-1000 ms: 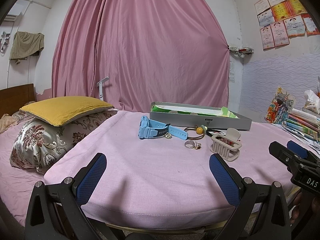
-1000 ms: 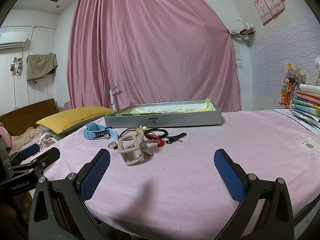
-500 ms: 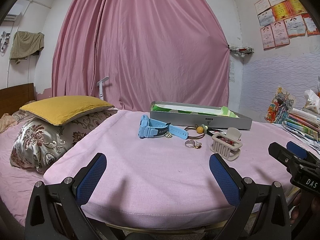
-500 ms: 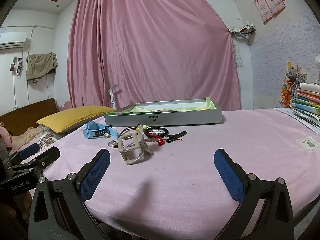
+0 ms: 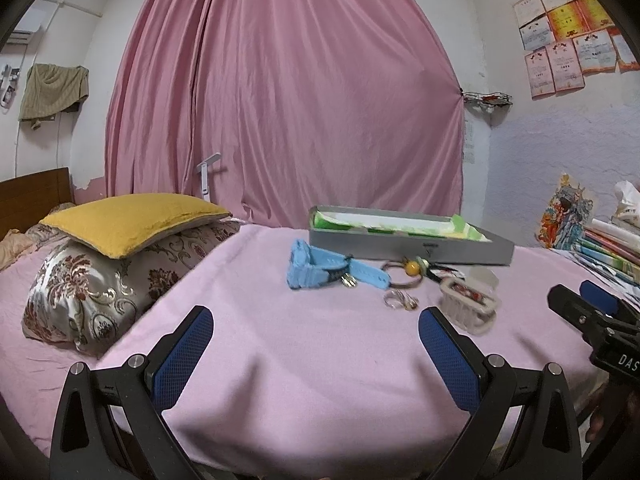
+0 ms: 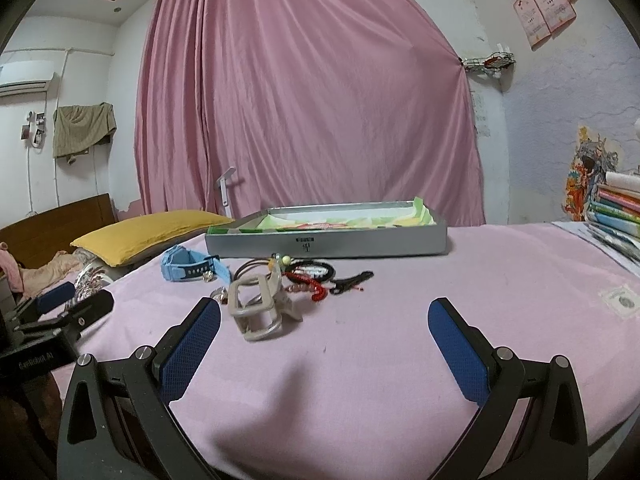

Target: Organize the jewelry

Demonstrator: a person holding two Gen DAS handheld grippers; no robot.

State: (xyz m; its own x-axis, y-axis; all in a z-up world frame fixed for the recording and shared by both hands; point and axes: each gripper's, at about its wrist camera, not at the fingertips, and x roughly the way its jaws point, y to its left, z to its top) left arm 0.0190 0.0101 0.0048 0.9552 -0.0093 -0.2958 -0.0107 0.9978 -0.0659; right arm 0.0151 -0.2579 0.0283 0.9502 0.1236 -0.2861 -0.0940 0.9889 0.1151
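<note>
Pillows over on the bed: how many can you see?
2. A yellow pillow lies on top of a floral satin pillow, left of the pink-covered table. More may be hidden behind them.

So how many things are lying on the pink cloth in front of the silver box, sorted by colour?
Blue: 1, the watch
Beige: 1, the hair claw
Red: 1, the corded bracelet
Black: 2, the bracelet and the cord
Total that can be told apart: 5; smaller bits are too tangled to count.

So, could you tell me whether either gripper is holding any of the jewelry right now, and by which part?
Nothing is held. The left gripper and right gripper are both open, short of the hair claw.
</note>
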